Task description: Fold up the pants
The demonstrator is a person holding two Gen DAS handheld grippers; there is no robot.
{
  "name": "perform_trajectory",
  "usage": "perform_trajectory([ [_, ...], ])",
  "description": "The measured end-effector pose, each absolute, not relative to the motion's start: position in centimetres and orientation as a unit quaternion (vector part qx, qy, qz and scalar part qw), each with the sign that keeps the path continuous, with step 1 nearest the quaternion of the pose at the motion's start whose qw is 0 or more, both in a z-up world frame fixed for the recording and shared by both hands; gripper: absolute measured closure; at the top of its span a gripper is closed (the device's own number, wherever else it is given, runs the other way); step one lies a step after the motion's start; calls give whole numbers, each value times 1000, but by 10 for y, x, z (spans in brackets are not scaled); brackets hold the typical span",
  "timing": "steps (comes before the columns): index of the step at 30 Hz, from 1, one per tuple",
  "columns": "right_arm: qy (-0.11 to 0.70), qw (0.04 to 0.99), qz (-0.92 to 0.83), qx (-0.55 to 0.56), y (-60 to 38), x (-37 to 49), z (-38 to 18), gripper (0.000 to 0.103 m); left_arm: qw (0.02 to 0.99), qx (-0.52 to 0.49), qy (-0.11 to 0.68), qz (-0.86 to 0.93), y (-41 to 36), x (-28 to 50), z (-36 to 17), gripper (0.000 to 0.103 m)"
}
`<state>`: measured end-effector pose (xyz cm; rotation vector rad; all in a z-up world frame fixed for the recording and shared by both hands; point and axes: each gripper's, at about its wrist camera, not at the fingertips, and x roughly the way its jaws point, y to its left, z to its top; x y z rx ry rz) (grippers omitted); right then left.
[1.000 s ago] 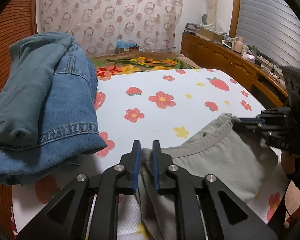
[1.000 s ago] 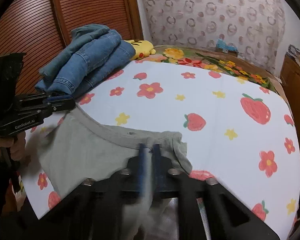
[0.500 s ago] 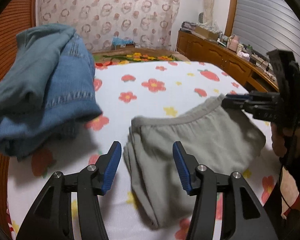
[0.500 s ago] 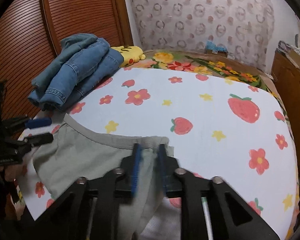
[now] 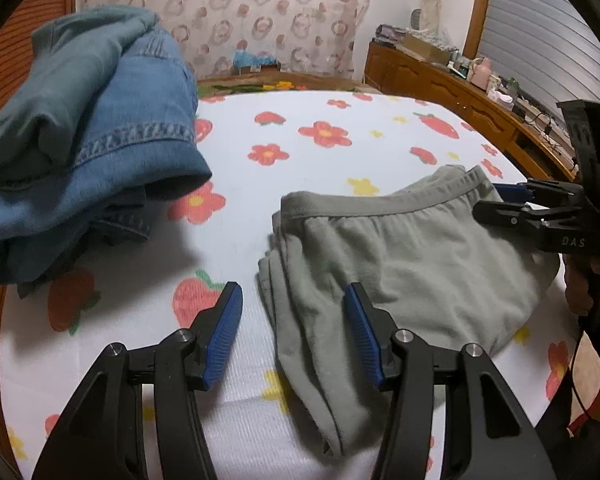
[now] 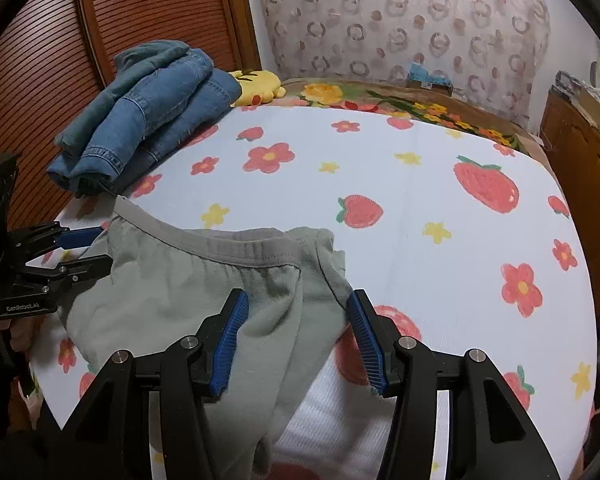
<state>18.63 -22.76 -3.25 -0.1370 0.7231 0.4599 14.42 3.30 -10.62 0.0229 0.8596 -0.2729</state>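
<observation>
Grey-green pants [image 5: 400,264] lie flat on the flowered bedsheet [image 5: 320,148], waistband toward the far side; they also show in the right wrist view [image 6: 172,288]. My left gripper [image 5: 294,332] is open, its jaws either side of the pants' left folded edge, holding nothing. My right gripper [image 6: 296,332] is open over the pants' right end, holding nothing. Each gripper shows in the other's view, the right one [image 5: 500,202] at the waistband's right corner, the left one [image 6: 86,248] at the left corner.
A pile of folded blue jeans [image 5: 80,136] sits at the bed's left side, also in the right wrist view [image 6: 148,108], with a yellow plush toy [image 6: 256,86] behind it. A wooden slatted wall [image 6: 80,40] is left, a wooden dresser [image 5: 460,96] right.
Both grippers were shut on the pants' waistband corners one second ago. The left opened first, then the right; both have drawn back and the pants rest on the bed.
</observation>
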Motion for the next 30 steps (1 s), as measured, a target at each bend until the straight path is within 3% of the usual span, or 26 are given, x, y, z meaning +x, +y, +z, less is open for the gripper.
perform_trajectory([
  [12, 352, 911, 209, -54, -230, 188, -35, 45, 902, 28, 410, -133, 26, 145, -108, 39],
  [16, 353, 910, 207, -60, -229, 187, -36, 44, 900, 37, 412, -134, 22, 146, -109, 30],
  [25, 356, 906, 220, -56, -225, 188, -39, 44, 897, 14, 417, -145, 30, 151, -108, 30],
  [26, 356, 905, 226, -55, -225, 187, -39, 46, 897, 6, 417, -148, 32, 151, -108, 32],
  [30, 359, 898, 250, -51, -222, 185, -40, 73, 895, -22, 418, -152, 40, 153, -106, 42],
])
